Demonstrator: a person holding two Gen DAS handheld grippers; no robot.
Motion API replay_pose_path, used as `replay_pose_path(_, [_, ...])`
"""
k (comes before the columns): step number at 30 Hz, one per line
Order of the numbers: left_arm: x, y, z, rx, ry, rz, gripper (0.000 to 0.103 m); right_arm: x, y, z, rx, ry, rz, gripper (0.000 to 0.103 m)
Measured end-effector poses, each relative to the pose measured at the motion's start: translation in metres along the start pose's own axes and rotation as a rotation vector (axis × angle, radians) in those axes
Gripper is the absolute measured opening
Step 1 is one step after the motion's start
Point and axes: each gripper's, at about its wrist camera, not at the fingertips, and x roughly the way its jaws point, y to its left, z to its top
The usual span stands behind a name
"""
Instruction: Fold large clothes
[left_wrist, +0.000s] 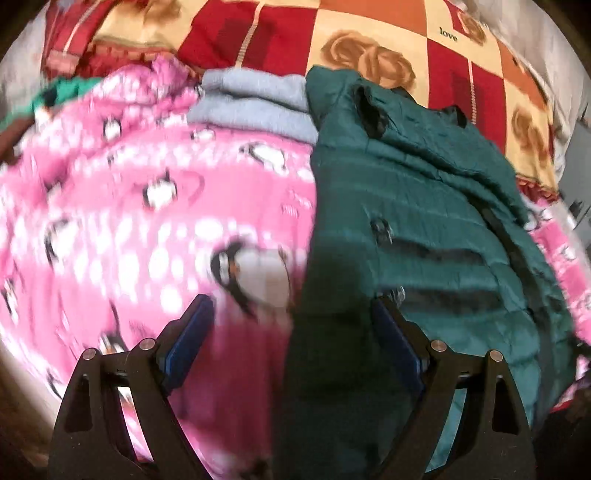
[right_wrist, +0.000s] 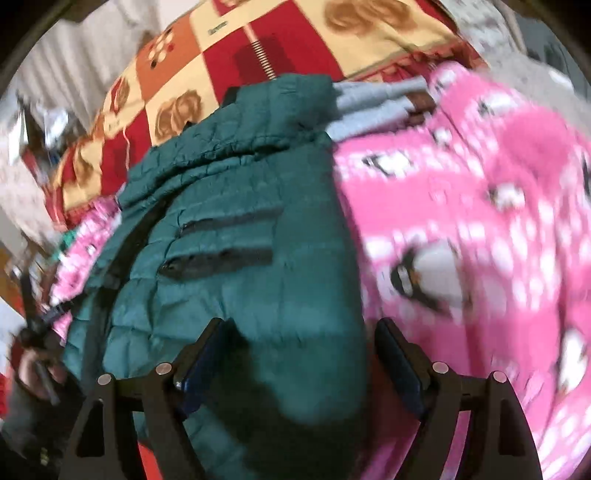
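Observation:
A dark teal quilted jacket (left_wrist: 424, 206) lies on a pink penguin-print blanket (left_wrist: 129, 221), with one long straight edge down the middle of the picture. My left gripper (left_wrist: 291, 317) is open and hangs low over that edge, pink blanket by its left finger and teal fabric by its right. In the right wrist view the jacket (right_wrist: 229, 206) fills the left half and the blanket (right_wrist: 480, 221) the right. My right gripper (right_wrist: 299, 343) is open too. A blurred fold of teal fabric sits between its fingers, and a narrow gap shows at the right pad.
A folded grey-blue garment (left_wrist: 255, 99) (right_wrist: 369, 107) lies at the jacket's far end. Behind it spreads a red, orange and cream checked cover (left_wrist: 369, 37) (right_wrist: 295, 37). At the left edge of the right wrist view a person's hand (right_wrist: 31, 365) grips a dark, blurred object.

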Motion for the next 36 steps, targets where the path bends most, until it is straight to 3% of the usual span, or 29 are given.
replay_pose_path(2, [-0.004, -0.002, -0.009, 0.004, 0.006, -0.020, 0.088, -0.006, -0.003, -0.007, 0.020, -0.011, 0.029, 0.080])
replay_pose_path(5, [-0.010, -0.009, -0.013, -0.002, 0.027, -0.111, 0.088, -0.014, -0.008, -0.011, 0.082, -0.021, 0.120, 0.080])
replay_pose_path(7, [-0.010, -0.018, -0.016, 0.013, 0.053, -0.164, 0.088, -0.016, -0.005, -0.012, 0.122, -0.011, 0.293, 0.080])
replay_pose_path(8, [-0.009, -0.024, -0.019, 0.037, 0.066, -0.173, 0.088, -0.017, -0.002, -0.012, 0.112, -0.015, 0.320, 0.080])
replay_pose_path(10, [-0.006, -0.034, -0.024, 0.084, 0.093, -0.164, 0.097, -0.018, 0.006, -0.013, 0.066, -0.015, 0.297, 0.080])
replay_pose_path(12, [-0.003, -0.036, -0.028, 0.092, 0.118, -0.177, 0.101, -0.004, -0.001, -0.016, 0.109, 0.035, 0.230, 0.080])
replay_pose_path(13, [-0.003, -0.035, -0.030, 0.091, 0.119, -0.178, 0.101, -0.002, -0.006, -0.017, 0.143, 0.029, 0.231, 0.071])
replay_pose_path(17, [-0.009, -0.025, -0.034, 0.037, 0.137, -0.236, 0.101, -0.009, 0.004, -0.017, 0.120, 0.008, 0.306, 0.071])
replay_pose_path(20, [-0.017, -0.022, -0.042, 0.010, 0.157, -0.305, 0.100, 0.003, 0.012, -0.021, 0.069, 0.055, 0.239, 0.071])
replay_pose_path(24, [-0.021, -0.021, -0.046, 0.001, 0.149, -0.306, 0.085, 0.003, 0.016, -0.019, 0.054, 0.038, 0.251, 0.073])
replay_pose_path(27, [-0.020, -0.003, -0.041, -0.095, 0.137, -0.328, 0.067, -0.002, 0.021, -0.019, 0.022, 0.006, 0.282, 0.072])
replay_pose_path(29, [-0.018, 0.004, -0.039, -0.136, 0.134, -0.332, 0.061, 0.002, 0.018, -0.019, 0.029, 0.018, 0.270, 0.072])
replay_pose_path(33, [-0.022, -0.002, -0.040, -0.105, 0.104, -0.307, 0.059, 0.008, 0.016, -0.022, 0.052, 0.020, 0.234, 0.069])
replay_pose_path(36, [-0.023, -0.002, -0.040, -0.112, 0.092, -0.320, 0.059, 0.008, 0.022, -0.026, 0.016, 0.001, 0.212, 0.075])
